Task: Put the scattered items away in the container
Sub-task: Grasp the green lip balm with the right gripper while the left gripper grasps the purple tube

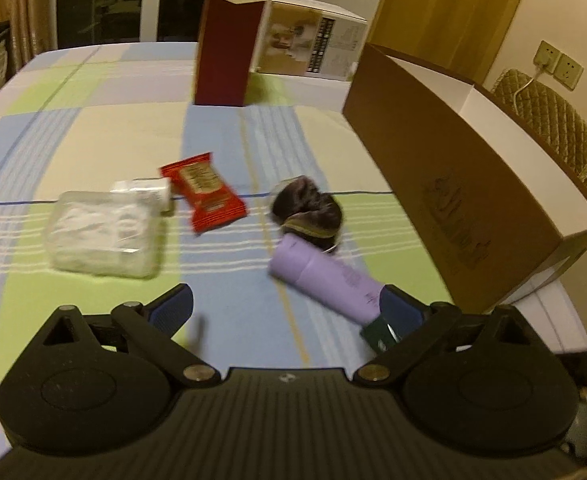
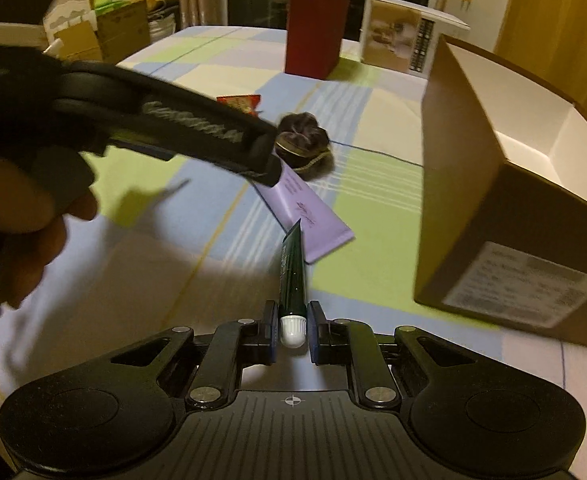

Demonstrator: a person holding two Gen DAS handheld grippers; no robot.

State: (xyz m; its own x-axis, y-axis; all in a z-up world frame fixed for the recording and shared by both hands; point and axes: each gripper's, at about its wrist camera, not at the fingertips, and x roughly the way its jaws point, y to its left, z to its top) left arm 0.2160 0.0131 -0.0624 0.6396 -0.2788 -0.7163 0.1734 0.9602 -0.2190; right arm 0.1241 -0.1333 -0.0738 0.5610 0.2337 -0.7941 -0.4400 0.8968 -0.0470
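Observation:
My right gripper [image 2: 292,326] is shut on a dark green tube [image 2: 292,280] with a white cap, held just above the cloth. My left gripper [image 1: 289,308] is open and empty, above the table. A lilac tube [image 1: 325,280] lies ahead of it, also in the right wrist view [image 2: 305,208]. A dark scrunchie [image 1: 307,208] lies beyond it, with a red snack packet [image 1: 205,196], a clear wipes pack [image 1: 101,236] and a small white bottle [image 1: 145,192] to the left. The open brown box [image 1: 473,200] stands on the right, its white inside showing in the right wrist view [image 2: 533,152].
A tall red box [image 1: 225,52] and a white printed box [image 1: 313,40] stand at the far side of the checked tablecloth [image 1: 93,120]. A padded chair back [image 1: 553,120] is behind the brown box. Cardboard boxes [image 2: 101,28] sit beyond the table's left edge.

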